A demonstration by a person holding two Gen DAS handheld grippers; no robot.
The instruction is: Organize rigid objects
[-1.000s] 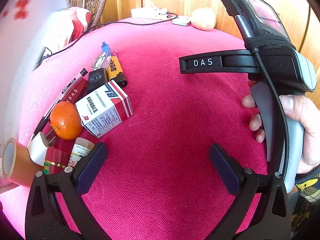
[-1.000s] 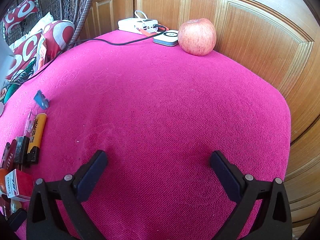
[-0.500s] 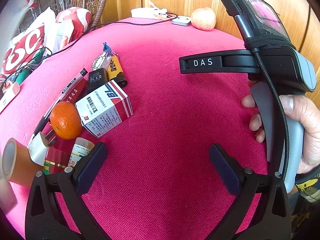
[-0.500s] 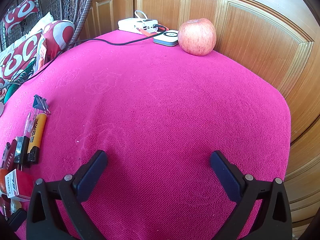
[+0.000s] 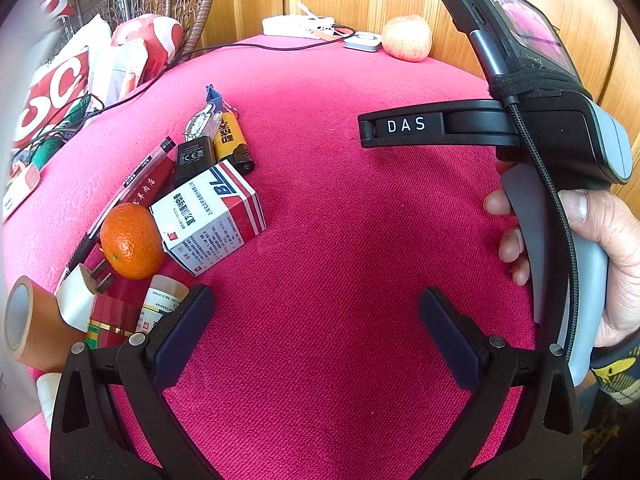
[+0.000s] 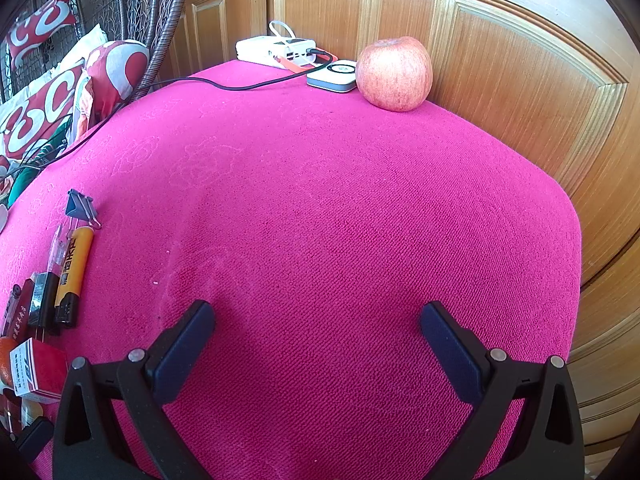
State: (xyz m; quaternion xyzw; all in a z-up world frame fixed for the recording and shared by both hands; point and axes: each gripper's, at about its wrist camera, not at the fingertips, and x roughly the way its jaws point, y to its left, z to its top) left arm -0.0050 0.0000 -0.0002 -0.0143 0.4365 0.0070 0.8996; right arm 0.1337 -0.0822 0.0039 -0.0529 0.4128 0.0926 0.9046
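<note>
- The counter point(image 5: 340, 280), under a pink-red cloth, bears everything, with a wooden panelled wall behind it
- The left hand-held gripper point(image 5: 316, 330) stands wide open over bare cloth, holding and touching nothing
- The right hand-held gripper point(image 6: 316, 336) is spread just as wide over bare cloth and is also empty; in the left wrist view a hand point(image 5: 600, 264) grips its handle at the right edge
- The clutter sits to the left of both hand-held grippers, in a loose row running away from the camera
- A roll of brown tape point(image 5: 28, 322) lies at the near left edge
- A white, red and blue box point(image 5: 208, 216) lies just ahead of the left finger, touching an orange point(image 5: 130, 242) on its left
- An apple point(image 6: 394, 74) stands at the far edge against the wall, well apart from both hand-held grippers
- A small white bottle point(image 5: 164, 300) lies just beside the left finger
- A pen point(image 5: 136, 176) lies on a dark red packet, left of the box
- A black charger point(image 5: 194, 156) and a yellow lighter point(image 5: 230, 140) lie side by side beyond the box
- A blue binder clip point(image 6: 80, 206) sits at the far end of the row
</note>
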